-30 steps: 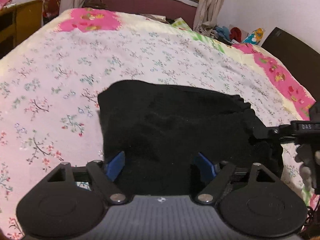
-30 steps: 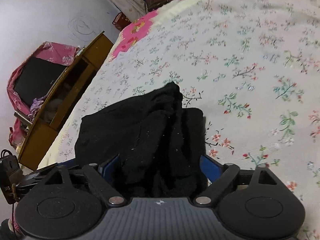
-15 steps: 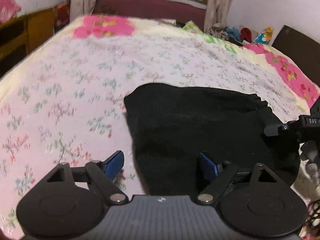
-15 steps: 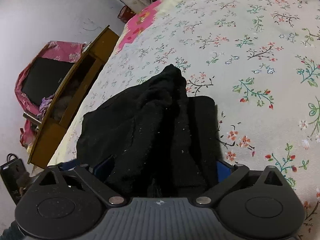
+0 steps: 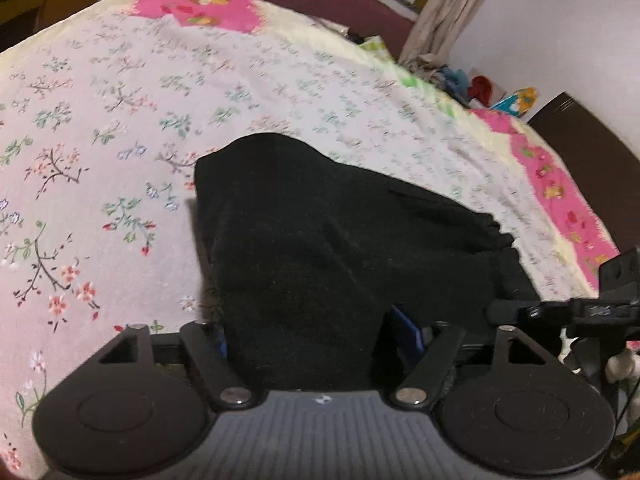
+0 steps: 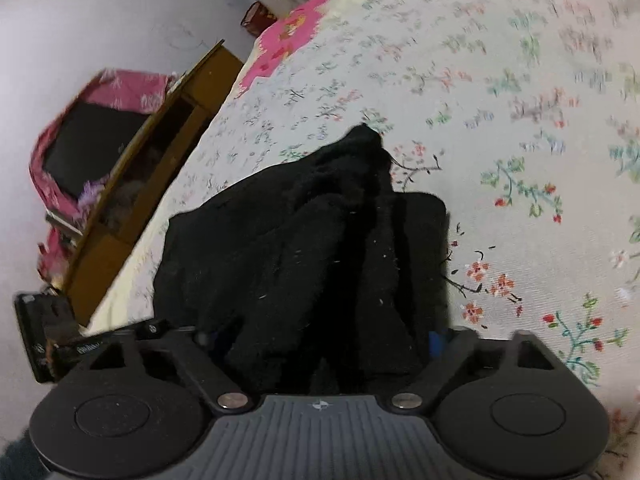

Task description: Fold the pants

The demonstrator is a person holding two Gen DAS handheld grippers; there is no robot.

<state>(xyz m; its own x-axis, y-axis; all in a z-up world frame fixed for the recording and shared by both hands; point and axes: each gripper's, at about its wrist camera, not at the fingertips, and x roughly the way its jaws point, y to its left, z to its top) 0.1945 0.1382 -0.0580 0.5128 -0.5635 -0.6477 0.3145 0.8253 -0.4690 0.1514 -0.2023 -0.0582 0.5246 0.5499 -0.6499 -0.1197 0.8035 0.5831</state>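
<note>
My left gripper [image 5: 316,336] is closing its fingers around the near edge of the black fleece pants [image 5: 344,240] — the cloth fills the gap between them, with one blue pad [image 5: 406,330] showing at the right and the other mostly buried under the fabric. Whether the pads already press the cloth I cannot tell. The pants lie folded into a dark, roughly rectangular bundle on the bed with the white floral bedsheet [image 5: 100,152], its gathered waistband end lying toward the right in the left wrist view.

My right gripper [image 6: 324,344] is closing too, its fingers standing on either side of a bunched, ridged part of the same pants [image 6: 304,248] — a sliver of blue pad [image 6: 434,342] shows at the right. Here again I cannot tell if the grip has bitten. Beyond the bed's left edge stands a brown wooden cabinet [image 6: 160,168].
</note>
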